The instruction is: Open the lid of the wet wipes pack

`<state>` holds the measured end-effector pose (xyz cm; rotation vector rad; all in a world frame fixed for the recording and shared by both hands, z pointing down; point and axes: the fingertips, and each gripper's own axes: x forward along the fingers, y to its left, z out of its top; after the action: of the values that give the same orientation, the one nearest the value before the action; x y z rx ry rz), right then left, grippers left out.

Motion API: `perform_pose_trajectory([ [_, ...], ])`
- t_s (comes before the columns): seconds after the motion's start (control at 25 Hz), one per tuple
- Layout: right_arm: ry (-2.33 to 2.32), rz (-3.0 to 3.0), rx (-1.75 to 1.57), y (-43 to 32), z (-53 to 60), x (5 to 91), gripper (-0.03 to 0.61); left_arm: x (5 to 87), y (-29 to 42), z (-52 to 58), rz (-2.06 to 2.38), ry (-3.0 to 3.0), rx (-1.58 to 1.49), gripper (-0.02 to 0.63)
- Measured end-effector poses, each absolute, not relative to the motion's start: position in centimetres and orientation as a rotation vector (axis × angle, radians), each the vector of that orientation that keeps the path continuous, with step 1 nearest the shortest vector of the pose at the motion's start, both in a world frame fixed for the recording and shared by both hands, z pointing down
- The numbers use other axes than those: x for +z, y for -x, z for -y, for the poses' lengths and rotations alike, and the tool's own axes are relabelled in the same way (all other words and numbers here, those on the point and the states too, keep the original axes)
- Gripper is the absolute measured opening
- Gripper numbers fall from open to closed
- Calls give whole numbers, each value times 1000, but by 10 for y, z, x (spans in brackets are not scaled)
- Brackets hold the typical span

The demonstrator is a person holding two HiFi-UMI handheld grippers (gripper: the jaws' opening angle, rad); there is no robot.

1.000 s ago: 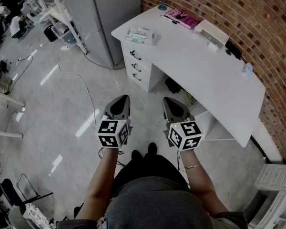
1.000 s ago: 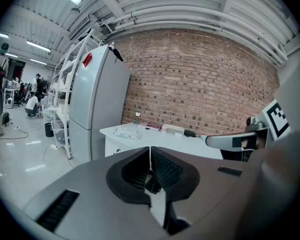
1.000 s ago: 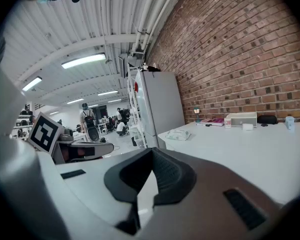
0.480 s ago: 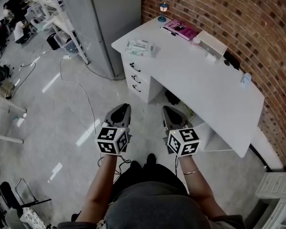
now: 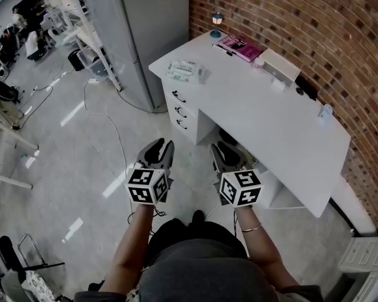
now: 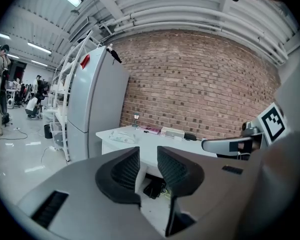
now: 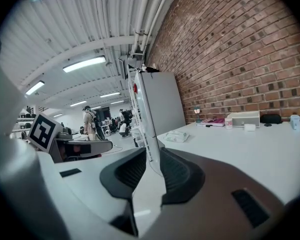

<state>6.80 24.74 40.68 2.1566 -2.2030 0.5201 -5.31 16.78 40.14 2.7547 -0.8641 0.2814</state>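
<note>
You are at the very start of the task. The wet wipes pack point(image 5: 184, 71) lies on the white table point(image 5: 271, 124), well ahead of the fingers of both grippers, and neither gripper is at it. The left gripper point(image 5: 159, 147) is opening. Its fingers point(image 6: 124, 170) stand partly apart with nothing between them. The right gripper point(image 5: 223, 148) is opening too, partly spread and empty. Both hang over the floor, short of the table. The lid is too small to make out from here, but I judge it is closed. Everything is left to do: come to the table, steady the pack, and lift the lid.
</note>
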Motion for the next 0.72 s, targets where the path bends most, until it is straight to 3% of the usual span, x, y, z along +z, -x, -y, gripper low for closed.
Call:
perform_pose_trajectory([
  [0.72,-2107,2223,535,-89,-218,412,153,414,30,-139,902,-2713,303,149],
])
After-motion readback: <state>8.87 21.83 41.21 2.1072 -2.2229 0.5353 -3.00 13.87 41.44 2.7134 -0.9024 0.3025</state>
